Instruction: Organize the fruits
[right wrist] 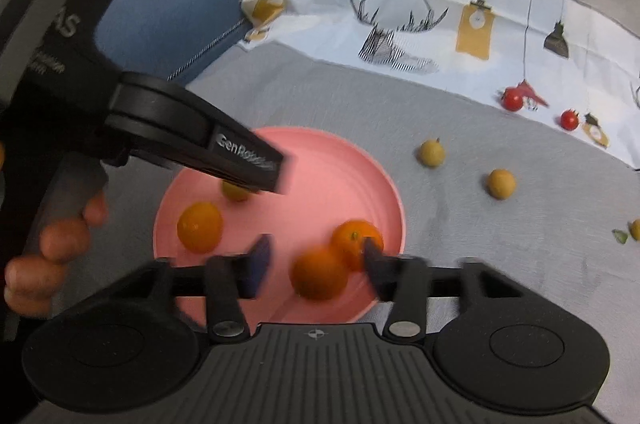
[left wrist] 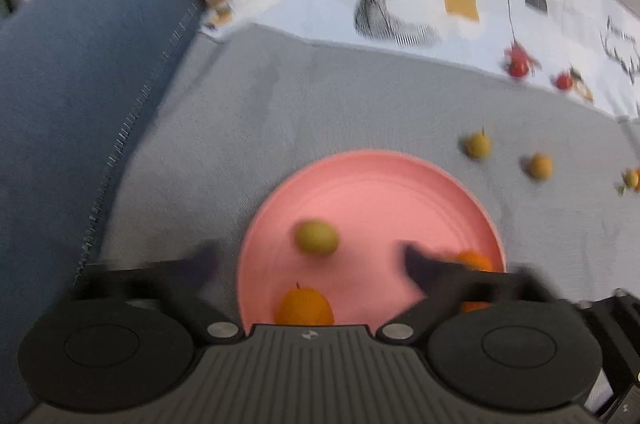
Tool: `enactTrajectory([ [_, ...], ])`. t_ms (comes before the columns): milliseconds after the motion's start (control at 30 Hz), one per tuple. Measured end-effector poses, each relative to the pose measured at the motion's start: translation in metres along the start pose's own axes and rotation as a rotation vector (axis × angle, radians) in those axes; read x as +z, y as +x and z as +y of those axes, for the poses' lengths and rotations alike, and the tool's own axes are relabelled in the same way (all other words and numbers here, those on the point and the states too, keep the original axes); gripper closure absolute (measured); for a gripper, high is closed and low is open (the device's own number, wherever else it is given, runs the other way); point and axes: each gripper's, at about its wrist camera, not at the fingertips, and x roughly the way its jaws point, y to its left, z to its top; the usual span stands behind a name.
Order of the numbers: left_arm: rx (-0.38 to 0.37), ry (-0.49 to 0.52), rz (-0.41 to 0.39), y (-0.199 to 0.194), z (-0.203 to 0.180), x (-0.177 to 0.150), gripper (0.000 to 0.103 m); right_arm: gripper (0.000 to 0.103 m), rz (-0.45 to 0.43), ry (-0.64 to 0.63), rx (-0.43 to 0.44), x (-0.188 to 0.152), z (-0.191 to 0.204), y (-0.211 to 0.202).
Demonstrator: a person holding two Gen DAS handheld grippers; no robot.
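Both tongs hang over the pink plate (right wrist: 320,160), which sits on a grey cloth, and I'd say this is the drop-off step: fruit being let go onto the plate.

The left tongs (left wrist: 310,260) stand wide open with nothing gripped; a green fruit (left wrist: 317,238) lies on the plate between the tips, touching neither, and an orange (left wrist: 306,306) sits at the plate's six o'clock edge in that view.

The right tongs (right wrist: 316,260) are partly open. A blurred orange (right wrist: 319,274) lies between the fingers, and I see no pad pressing on it, so it looks released. A second orange (right wrist: 352,236) sits right against the right finger, and a third (right wrist: 200,226) rests at the plate's nine o'clock.

Off the plate, at about two and three o'clock, two yellowish fruits (right wrist: 431,153) (right wrist: 501,184) are left on the cloth, with another small one (right wrist: 635,229) near the frame's right edge.

Next, I'd expect the tongs to lift clear without nudging the loose oranges, which roll easily, and then one of them to reach out to the nearest yellowish fruit.
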Motion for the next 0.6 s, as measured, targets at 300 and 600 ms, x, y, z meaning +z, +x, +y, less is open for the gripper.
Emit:
enactTrajectory([
  [300, 0.031, 0.055, -0.03, -0.063, 0.011, -0.044, 0.0, 0.008, 0.03, 0.05, -0.021, -0.02, 0.001, -0.052],
  [600, 0.072, 0.065, -0.068, -0.144, 0.025, -0.11, 0.0, 0.002, -0.012, 0.033, -0.055, -0.044, 0.019, -0.125],
])
